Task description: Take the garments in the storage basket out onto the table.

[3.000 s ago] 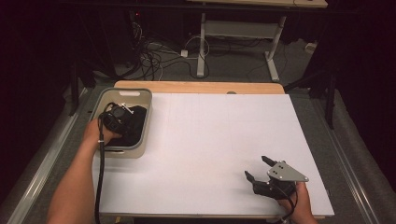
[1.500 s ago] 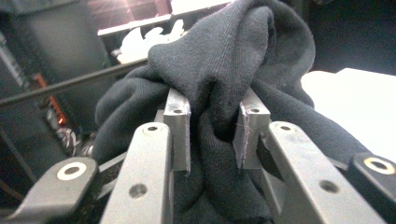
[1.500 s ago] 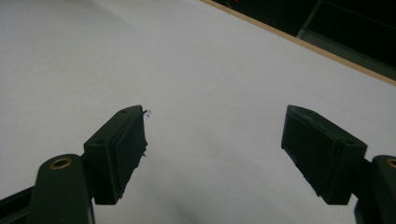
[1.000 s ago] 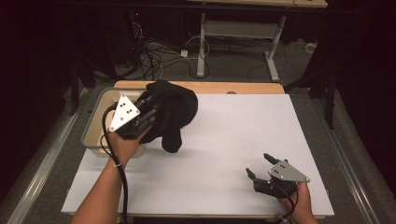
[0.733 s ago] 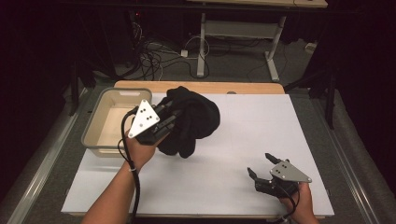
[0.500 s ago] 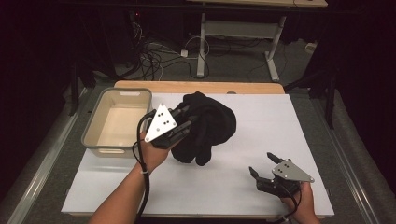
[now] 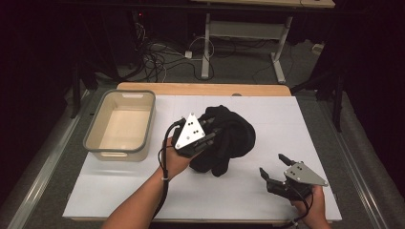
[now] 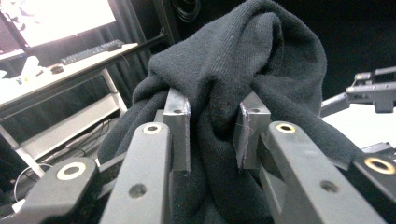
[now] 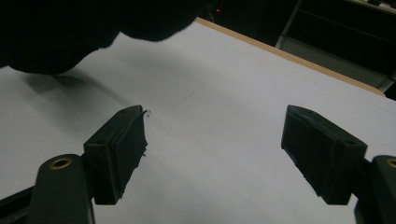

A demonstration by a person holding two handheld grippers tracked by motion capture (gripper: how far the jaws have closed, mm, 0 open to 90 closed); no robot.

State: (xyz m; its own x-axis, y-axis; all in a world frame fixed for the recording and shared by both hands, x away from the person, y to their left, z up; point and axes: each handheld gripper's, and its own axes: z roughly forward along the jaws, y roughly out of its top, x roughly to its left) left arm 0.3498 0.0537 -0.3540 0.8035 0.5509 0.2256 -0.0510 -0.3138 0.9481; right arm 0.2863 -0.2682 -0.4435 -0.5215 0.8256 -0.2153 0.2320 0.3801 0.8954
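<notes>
While cloth (image 7: 229, 138) hangs gripped, bin (image 7: 90, 138) holds nothing.

The left gripper (image 7: 206, 138) now carries the black garment (image 7: 229, 138), pinched between its fingers (image 8: 180, 126), out of the bin (image 7: 119, 125) to mid-tabletop (image 7: 286, 119).

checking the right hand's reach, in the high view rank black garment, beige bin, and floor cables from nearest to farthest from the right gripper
From the right gripper:
1. black garment, mid-table, held in the left gripper.
2. beige bin, at the table's left edge.
3. floor cables, beyond the table's far edge.
</notes>
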